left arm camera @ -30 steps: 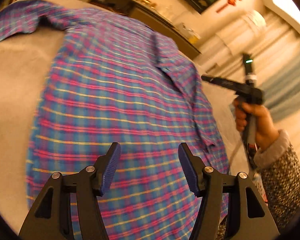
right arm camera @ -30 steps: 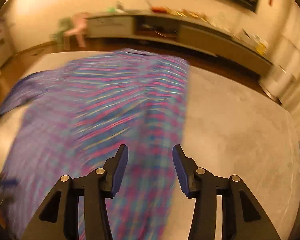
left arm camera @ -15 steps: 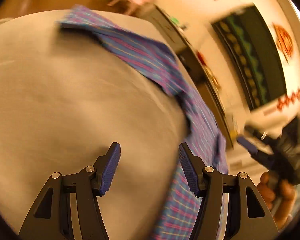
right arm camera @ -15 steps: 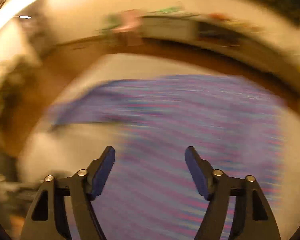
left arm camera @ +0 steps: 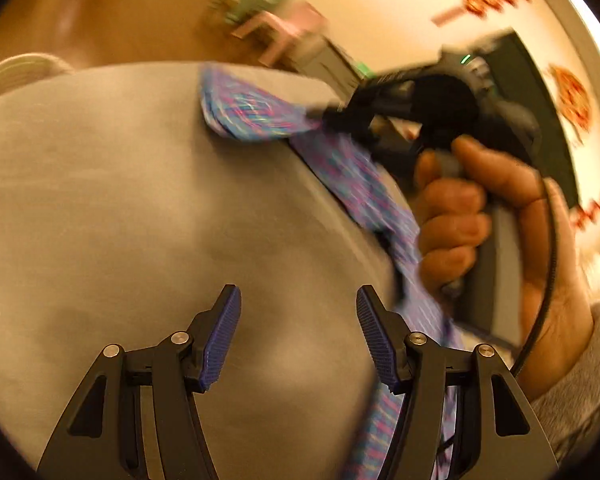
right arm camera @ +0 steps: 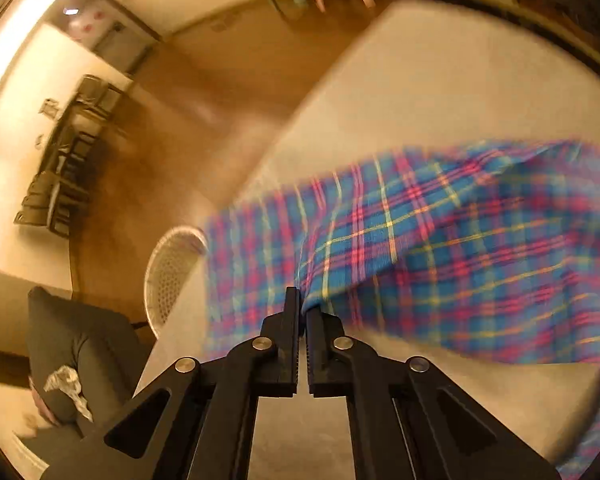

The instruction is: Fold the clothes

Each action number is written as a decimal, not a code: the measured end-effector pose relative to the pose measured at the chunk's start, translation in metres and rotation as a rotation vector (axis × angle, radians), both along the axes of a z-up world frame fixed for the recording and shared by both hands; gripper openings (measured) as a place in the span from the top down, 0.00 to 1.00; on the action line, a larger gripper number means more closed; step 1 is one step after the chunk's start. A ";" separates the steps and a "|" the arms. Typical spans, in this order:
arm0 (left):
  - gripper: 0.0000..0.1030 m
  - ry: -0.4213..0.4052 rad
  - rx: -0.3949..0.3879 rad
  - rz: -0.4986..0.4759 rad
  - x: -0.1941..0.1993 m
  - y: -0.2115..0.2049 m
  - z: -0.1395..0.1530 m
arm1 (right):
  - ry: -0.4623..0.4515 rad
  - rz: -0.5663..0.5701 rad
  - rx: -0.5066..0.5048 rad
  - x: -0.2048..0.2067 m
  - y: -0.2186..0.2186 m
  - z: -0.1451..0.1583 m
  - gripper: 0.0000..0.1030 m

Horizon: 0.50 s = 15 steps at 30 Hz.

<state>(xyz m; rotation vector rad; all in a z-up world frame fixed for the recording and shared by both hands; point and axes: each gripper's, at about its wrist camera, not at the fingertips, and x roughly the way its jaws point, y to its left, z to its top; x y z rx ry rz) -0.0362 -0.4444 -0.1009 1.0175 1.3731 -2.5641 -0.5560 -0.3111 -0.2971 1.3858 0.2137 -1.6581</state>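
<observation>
Left tongs point(left arm camera: 298, 334) hovering over bare grey bed point(left arm camera: 120, 200), jaws standing apart, nothing between them. Plaid shirt point(right arm camera: 440, 248) lying off to their right, sleeve point(left arm camera: 256, 114) stretching away along bed. Right tongs point(right arm camera: 303, 320) pinching sleeve cuff edge, jaws clamped on cloth. Right hand point(left arm camera: 500, 220) nearer garment; fold likely carrying sleeve back across shirt body.
</observation>
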 end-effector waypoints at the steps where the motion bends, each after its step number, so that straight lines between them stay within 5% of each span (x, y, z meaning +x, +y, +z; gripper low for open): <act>1: 0.39 0.006 0.000 -0.080 -0.006 0.011 0.001 | 0.006 0.004 -0.027 -0.004 0.014 0.012 0.98; 5: 0.39 -0.026 -0.055 -0.353 -0.014 0.062 0.002 | 0.089 0.021 -0.075 -0.034 0.100 0.079 0.98; 12: 0.41 -0.056 -0.322 -0.398 0.033 0.125 0.005 | 0.192 -0.055 0.068 -0.070 0.243 0.158 0.98; 13: 0.59 -0.061 -0.364 -0.398 0.039 0.134 0.006 | 0.196 -0.065 0.077 -0.074 0.252 0.161 0.98; 14: 0.99 -0.079 -0.408 -0.411 0.041 0.143 0.004 | 0.195 -0.073 0.077 -0.080 0.263 0.160 0.98; 15: 0.94 -0.103 -0.465 -0.416 0.035 0.151 0.005 | 0.194 -0.079 0.072 -0.082 0.271 0.159 0.98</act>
